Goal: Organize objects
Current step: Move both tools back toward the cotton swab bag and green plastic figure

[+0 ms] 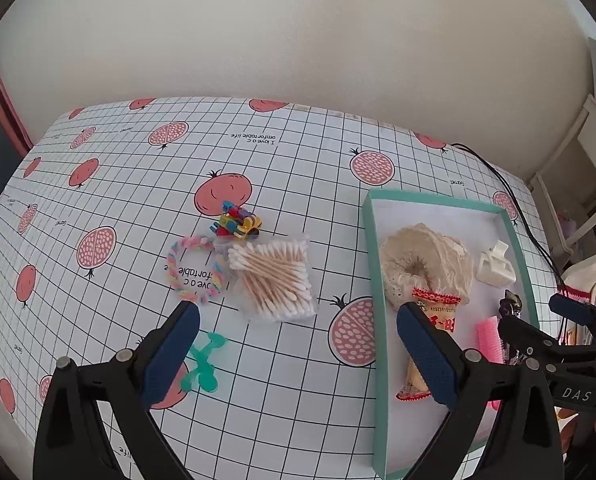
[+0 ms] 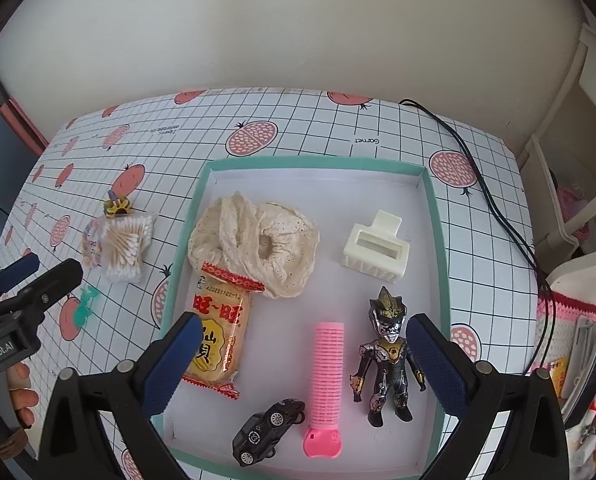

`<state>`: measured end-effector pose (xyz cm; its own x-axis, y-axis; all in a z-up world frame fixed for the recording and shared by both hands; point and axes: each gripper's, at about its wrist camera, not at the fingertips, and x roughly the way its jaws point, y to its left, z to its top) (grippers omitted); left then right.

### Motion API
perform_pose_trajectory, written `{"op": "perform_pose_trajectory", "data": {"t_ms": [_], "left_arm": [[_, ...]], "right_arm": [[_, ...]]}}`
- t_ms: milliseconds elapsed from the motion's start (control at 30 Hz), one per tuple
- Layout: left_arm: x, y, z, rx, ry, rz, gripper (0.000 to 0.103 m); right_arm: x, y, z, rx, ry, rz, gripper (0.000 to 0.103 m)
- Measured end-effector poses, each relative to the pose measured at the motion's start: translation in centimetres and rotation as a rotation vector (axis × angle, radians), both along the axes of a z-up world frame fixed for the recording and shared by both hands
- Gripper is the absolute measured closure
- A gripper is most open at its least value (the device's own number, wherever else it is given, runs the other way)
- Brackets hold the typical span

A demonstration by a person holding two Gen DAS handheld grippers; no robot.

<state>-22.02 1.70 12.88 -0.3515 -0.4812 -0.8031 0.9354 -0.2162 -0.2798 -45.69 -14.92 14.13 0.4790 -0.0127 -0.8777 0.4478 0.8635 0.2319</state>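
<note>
On the counter (image 2: 338, 128), under a grid-patterned cloth printed with pink fruit, a shallow teal-rimmed tray (image 2: 434, 216) with a white floor. Inside it: a cream lace scrunchie (image 2: 253, 240) at the back left, a white hair claw (image 2: 376, 246) at the back right, a yellow snack packet (image 2: 217, 332) touching the scrunchie's front edge, a pink hair roller (image 2: 328, 376) near the middle front, a black toy car (image 2: 267, 430) just left of the roller's base, and a dark toy figure (image 2: 388, 364) lying to the roller's right.

Above the tray's front half, the right tool (image 2: 304, 364), spread wide and holding nothing; roller and figure between its blue fingers (image 2: 438, 364), the packet just beside the left one.

Left of the tray, over bare cloth, the left tool (image 1: 298, 356), likewise wide apart and empty. Ahead of it a clear bag of cotton swabs (image 1: 275, 276), with a pastel braided hair tie (image 1: 193, 270) just beside the bag's left edge, perhaps touching, and a cluster of small coloured clips (image 1: 235, 222) behind both. Close to its left finger, a small teal plastic piece (image 1: 203, 364), partly hidden.

Behind the counter a plain pale wall (image 2: 298, 32). Along the right side a black cable (image 2: 494, 204) trailing across the cloth, then white furniture (image 2: 570, 184) and clutter too blurred to identify. At the lower left of the right wrist view, fingers of a hand (image 2: 19, 394) on the left tool's handle.
</note>
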Motion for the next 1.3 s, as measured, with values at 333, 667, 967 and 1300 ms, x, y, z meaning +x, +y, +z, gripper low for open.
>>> {"op": "perform_pose_trajectory", "data": {"t_ms": [333,667,967,1300], "left_arm": [[4.8,-1.0,0.4,-0.01,0.031,0.087,0.004],[9.4,-1.7,-1.9,0.051,-0.025,0.153,0.004],[9.8,-2.0,-4.8,0.128,-0.072,0.118,0.004],[7.6,-2.2,-8.5,0.216,-0.108,0.06,0.004]], "right_arm": [[1.1,1.6,3.1,0.002,-0.104,-0.027,0.0],[4.5,5.5,4.3,0.043,-0.156,0.032,0.0],[7.6,8.4,3.9,0.09,-0.2,0.067,0.0],[9.9,9.9,2.5,0.104,-0.207,0.078,0.0]]}}
